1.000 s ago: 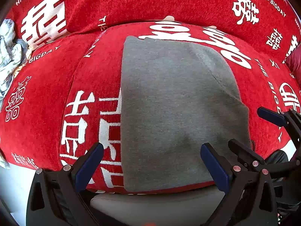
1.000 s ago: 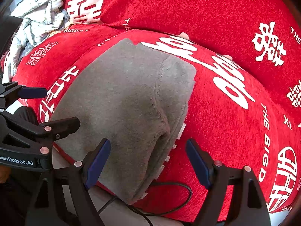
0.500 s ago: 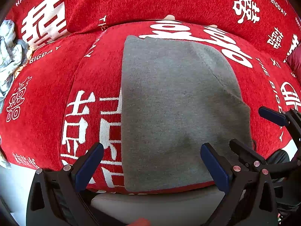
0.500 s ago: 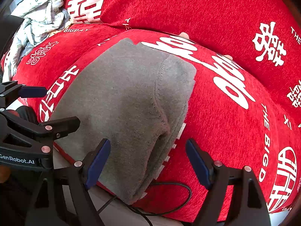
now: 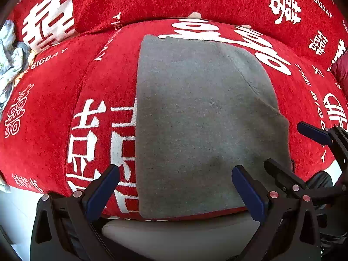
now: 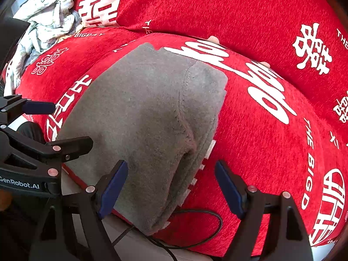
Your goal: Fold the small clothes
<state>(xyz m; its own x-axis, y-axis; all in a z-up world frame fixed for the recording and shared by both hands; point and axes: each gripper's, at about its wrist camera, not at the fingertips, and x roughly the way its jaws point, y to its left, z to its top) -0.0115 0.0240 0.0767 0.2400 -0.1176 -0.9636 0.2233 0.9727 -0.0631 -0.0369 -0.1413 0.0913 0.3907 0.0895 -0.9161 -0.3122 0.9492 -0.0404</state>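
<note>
Setting: sofa under a red cover point(image 5: 54, 100) printed with white characters and "THE BIGDAY" lettering; seat cushion in front, back cushion behind.

Left gripper point(image 5: 175, 188): jaws released, spread wide, holding nothing. They hang over the front edge of the seat cushion, straddling the near end of the grey garment point(image 5: 202, 117). Blue pads on both fingers.

Right gripper point(image 6: 171, 187): jaws released, likewise wide and grasping nothing. They sit above the garment's near right corner at the cushion's front edge.

Grey garment point(image 6: 139, 117): folded, lying flat on the seat cushion, reaching from the front edge toward the back cushion. A seam runs down its right part; layered edges show along its right side and at the near right corner, which overhangs the front edge slightly.

Black cable point(image 6: 195, 228): looped below the front edge of the cushion, just under the garment's overhanging corner.

Pale crumpled clothes point(image 6: 45, 24): heaped at the far left end of the sofa, well apart from the grey garment; seen also at the left edge of the left wrist view point(image 5: 9, 56).

Obstructions: each gripper appears at the side of the other's view, near the garment's front corners.

Change from a second ago: none discernible; both grippers and the garment hold the same places.
</note>
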